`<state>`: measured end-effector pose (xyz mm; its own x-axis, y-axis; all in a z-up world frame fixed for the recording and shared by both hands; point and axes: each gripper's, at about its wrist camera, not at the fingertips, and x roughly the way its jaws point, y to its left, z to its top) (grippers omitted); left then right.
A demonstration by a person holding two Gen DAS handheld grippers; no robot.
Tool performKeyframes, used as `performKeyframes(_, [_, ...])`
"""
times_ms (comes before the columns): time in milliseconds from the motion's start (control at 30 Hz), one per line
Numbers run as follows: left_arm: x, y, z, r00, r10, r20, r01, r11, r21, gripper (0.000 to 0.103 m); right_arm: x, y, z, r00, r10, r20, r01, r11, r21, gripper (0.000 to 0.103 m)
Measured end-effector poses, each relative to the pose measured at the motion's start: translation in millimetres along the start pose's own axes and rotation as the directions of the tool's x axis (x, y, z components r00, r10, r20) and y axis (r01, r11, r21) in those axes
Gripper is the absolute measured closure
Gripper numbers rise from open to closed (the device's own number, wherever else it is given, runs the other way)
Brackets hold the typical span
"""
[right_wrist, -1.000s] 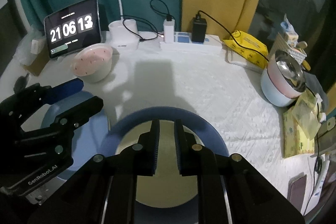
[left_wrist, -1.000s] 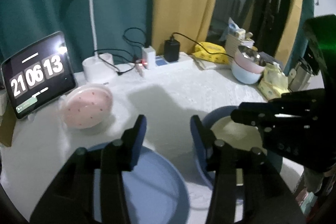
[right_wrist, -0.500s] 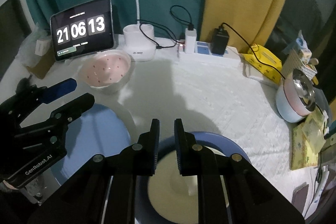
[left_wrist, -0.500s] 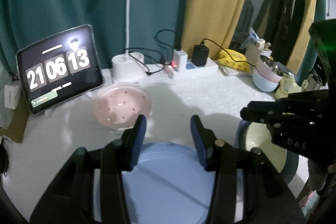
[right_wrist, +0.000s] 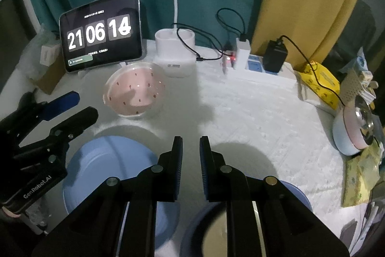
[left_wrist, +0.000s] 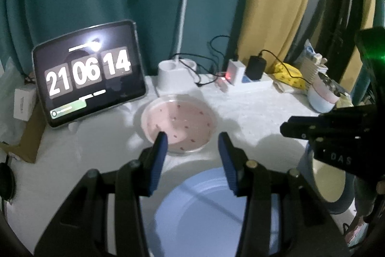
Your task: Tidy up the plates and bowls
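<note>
Both grippers empty above the white-covered table [right_wrist: 252,112], dishes not yet gathered.

Left gripper [left_wrist: 191,136]: jaws part-open, nothing between them; it hangs over the pale blue round plate [left_wrist: 211,213], aimed toward the pink speckled bowl [left_wrist: 179,122] beyond, probably the next pick. Right gripper [right_wrist: 191,140]: jaws nearly closed on nothing, above the dark blue plate with cream centre [right_wrist: 216,230], whose near part is hidden. A stack of pastel bowls topped by a steel one [right_wrist: 353,129] sits at the far right edge, well apart, likely the collection point.

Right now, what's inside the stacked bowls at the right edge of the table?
A shiny metal bowl nests in the pink bowl, itself inside the pale blue bowl. Anything under the metal bowl is hidden.
</note>
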<state>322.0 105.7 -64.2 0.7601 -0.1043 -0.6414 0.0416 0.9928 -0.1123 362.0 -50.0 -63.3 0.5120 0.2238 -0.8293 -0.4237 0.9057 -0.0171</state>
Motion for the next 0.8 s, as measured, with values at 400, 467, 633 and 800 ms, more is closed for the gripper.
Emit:
performKeyframes(400, [30, 36, 5, 0.999, 0.023, -0.042, -0.025, 0.999, -0.035, 0.058, 33, 21, 25, 0.999, 0.030, -0.019, -0.030, 1.000, 0.005, 0.087])
performKeyframes(467, [38, 41, 6, 0.998, 0.029, -0.052, -0.031, 0.999, -0.040, 0.058, 41, 23, 29, 0.999, 0.040, -0.026, -0.040, 0.999, 0.012, 0.087])
performKeyframes(633, [57, 52, 6, 0.996, 0.029, -0.083, -0.034, 0.998, -0.060, 0.058, 62, 25, 38, 0.997, 0.067, -0.044, -0.065, 0.996, 0.055, 0.087])
performKeyframes(800, [71, 58, 4, 0.994, 0.025, -0.106, -0.032, 0.997, -0.066, 0.058, 84, 28, 44, 0.995, 0.080, -0.067, -0.075, 0.994, 0.082, 0.076])
